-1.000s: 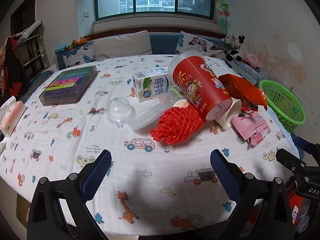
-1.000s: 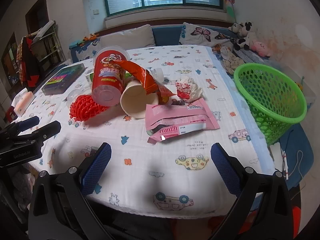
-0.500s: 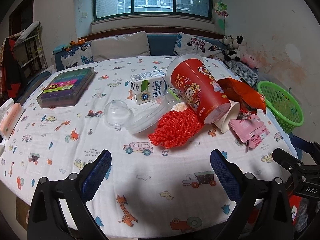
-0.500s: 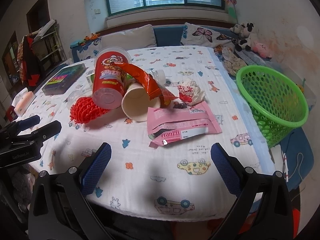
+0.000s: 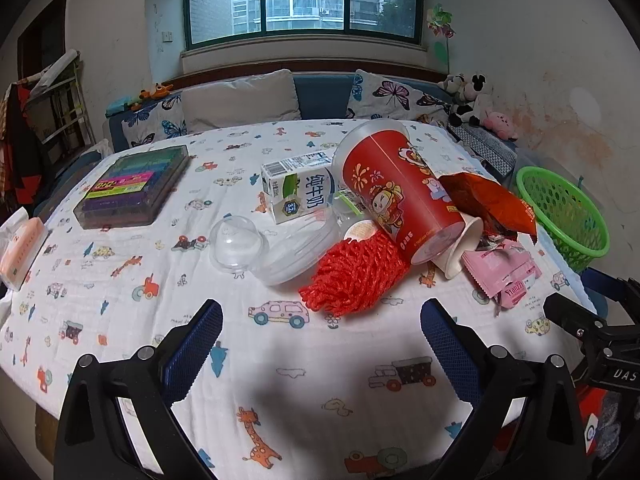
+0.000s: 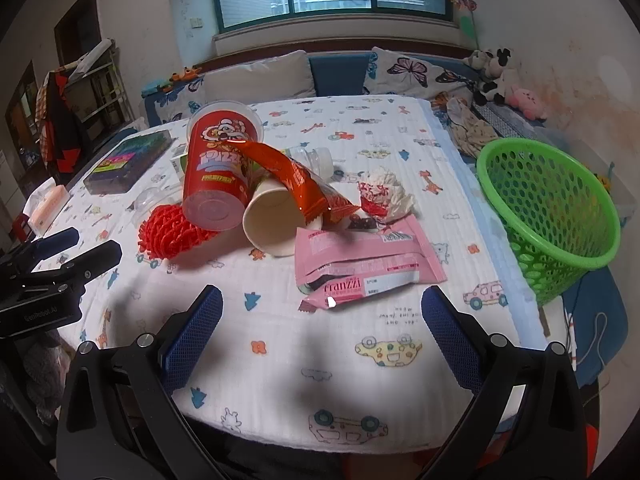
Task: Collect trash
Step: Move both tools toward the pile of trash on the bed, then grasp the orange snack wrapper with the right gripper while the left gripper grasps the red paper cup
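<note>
Trash lies piled mid-table: a red snack tub [image 5: 400, 192] [image 6: 218, 168] on its side, a paper cup [image 6: 272, 216], an orange-red foil bag [image 6: 296, 180], red foam net [image 5: 356, 272] [image 6: 168, 232], a milk carton [image 5: 298, 194], clear plastic lids [image 5: 240, 244], pink Franzzi wrappers [image 6: 360, 264] [image 5: 504, 272] and a crumpled wrapper [image 6: 384, 196]. A green basket [image 6: 548, 216] [image 5: 560, 208] stands at the table's right edge. My left gripper [image 5: 320, 344] and right gripper [image 6: 320, 340] are both open and empty, near the front edge, short of the pile.
A clear box of coloured items [image 5: 132, 188] lies far left, and a peach pack [image 5: 20, 252] sits at the left edge. A sofa with cushions and soft toys [image 5: 472, 104] is behind the table. The right gripper's body shows in the left wrist view [image 5: 592, 332].
Both grippers have pulled back and lifted slightly, so the pile looks a little farther off. Nothing on the table has moved.
</note>
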Tool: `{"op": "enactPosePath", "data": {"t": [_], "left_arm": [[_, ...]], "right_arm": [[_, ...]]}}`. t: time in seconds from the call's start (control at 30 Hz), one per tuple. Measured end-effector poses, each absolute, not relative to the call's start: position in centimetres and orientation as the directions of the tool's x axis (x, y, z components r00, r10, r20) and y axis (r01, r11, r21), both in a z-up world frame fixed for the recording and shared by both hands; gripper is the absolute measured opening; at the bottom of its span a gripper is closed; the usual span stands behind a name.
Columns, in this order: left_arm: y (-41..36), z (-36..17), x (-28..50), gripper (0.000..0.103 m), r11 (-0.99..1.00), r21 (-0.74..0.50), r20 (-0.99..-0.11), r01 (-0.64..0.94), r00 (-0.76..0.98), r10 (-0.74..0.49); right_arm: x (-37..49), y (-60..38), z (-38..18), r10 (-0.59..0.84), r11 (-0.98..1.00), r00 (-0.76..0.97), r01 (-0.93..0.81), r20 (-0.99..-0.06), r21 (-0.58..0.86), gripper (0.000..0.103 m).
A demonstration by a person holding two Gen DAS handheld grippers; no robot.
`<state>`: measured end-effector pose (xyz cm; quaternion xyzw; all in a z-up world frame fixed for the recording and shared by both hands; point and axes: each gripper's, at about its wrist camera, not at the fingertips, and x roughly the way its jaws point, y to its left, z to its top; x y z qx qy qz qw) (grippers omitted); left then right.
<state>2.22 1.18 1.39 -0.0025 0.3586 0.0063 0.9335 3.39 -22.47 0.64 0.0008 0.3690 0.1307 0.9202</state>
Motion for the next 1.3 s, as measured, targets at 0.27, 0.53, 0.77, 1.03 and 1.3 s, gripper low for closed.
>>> {"op": "enactPosePath", "data": {"t": [0.27,0.53,0.77,1.03,1.3], "left_arm": [[1.1,1.9,2.8,0.096,1.000,0.014,-0.661,-0.011,0.750,0.017],[1.3,2.5,3.3,0.096,1.000,0.019,-0.649,-0.007,0.760,0.018],[2.1,3.1,4.1,0.096,1.000,0.018,-0.640,-0.020,0.768,0.027],[2.5,3.5,4.9,0.096,0.999,0.018,-0.635,-0.027,0.772,0.032],[2.9,4.0,5.7,0.096,0.999,0.023,-0.626,-0.032,0.779,0.039]], "right_arm": [[4.0,-22.3,1.1,0.247,0.964,0.698,-0.248,-0.672,0.097,0.099],[4.9,-22.5,1.5,0.253,0.962,0.703,-0.255,-0.665,0.096,0.099],[6.0,-22.8,2.1,0.255,0.962,0.710,-0.256,-0.656,0.097,0.099],[6.8,-22.7,2.4,0.272,0.957,0.710,-0.270,-0.650,0.104,0.099],[7.8,-22.3,2.1,0.294,0.951,0.693,-0.281,-0.658,0.129,0.096]]}}
